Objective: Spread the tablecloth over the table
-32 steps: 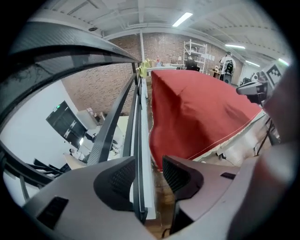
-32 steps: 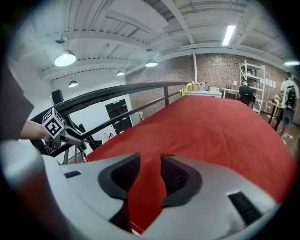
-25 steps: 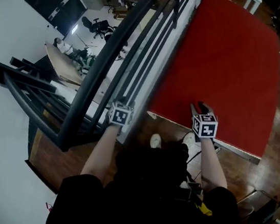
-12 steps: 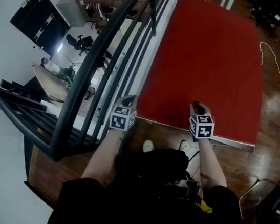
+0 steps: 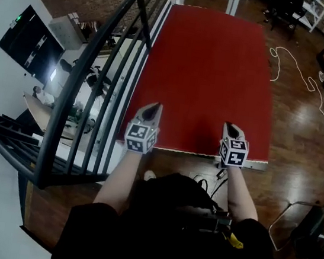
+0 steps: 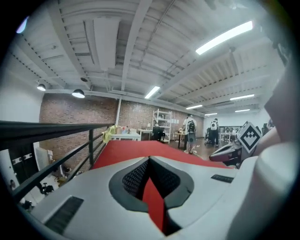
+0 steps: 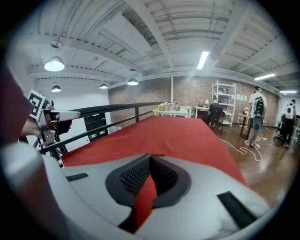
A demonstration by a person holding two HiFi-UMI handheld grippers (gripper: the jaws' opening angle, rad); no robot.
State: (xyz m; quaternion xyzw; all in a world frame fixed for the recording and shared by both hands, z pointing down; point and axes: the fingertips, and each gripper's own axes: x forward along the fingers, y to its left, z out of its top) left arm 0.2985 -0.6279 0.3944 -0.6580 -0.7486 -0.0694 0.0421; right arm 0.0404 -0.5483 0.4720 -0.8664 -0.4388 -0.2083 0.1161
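With the red fabric tablecloth [image 5: 209,72] lying over the long worktop [image 5: 258,165] and its near edge pinched in the jaws of the left gripper [image 5: 151,107] and the right gripper [image 5: 229,127], the final straightening is judged to be in hand, and an even pull is needed next.

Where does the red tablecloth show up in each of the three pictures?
Head view: the tablecloth fills the upper middle, stretching away from the person.
Left gripper view: the tablecloth sits low in the middle, with a fold pinched between the fingers.
Right gripper view: the tablecloth spreads across the middle, with a fold pinched between the fingers.
Shared landmark: the black railing, left of the cloth in every view.
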